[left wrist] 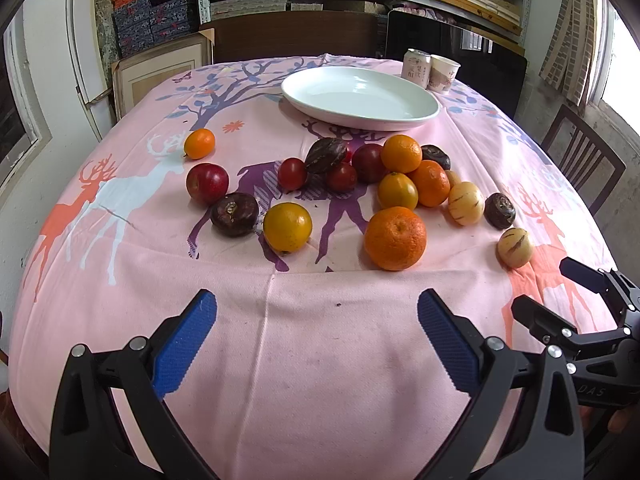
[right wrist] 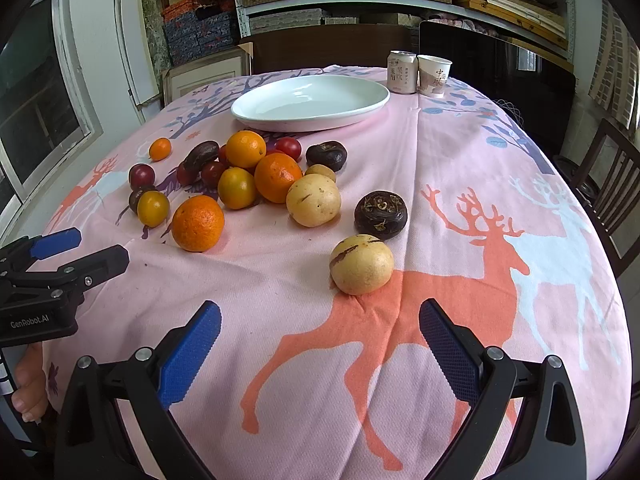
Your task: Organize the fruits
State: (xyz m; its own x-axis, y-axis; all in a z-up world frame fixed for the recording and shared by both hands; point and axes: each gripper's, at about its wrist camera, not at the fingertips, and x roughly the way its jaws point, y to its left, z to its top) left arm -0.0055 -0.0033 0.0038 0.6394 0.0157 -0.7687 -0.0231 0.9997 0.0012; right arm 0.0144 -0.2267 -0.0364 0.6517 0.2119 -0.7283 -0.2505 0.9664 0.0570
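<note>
Both my left gripper (left wrist: 316,316) and right gripper (right wrist: 320,326) hang spread and empty; nearest, a pepino melon (right wrist: 362,264) lies ahead (plate (right wrist: 376,104) beyond), so I'd straddle its widest girth squarely.

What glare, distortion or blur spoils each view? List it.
Left wrist view: fisheye bends the table's edges; the window at right blows out white; the white plate shows soft sheen.
Right wrist view: same barrel bending; fruit stays sharp; the pale fruit casts only a soft shadow.
</note>
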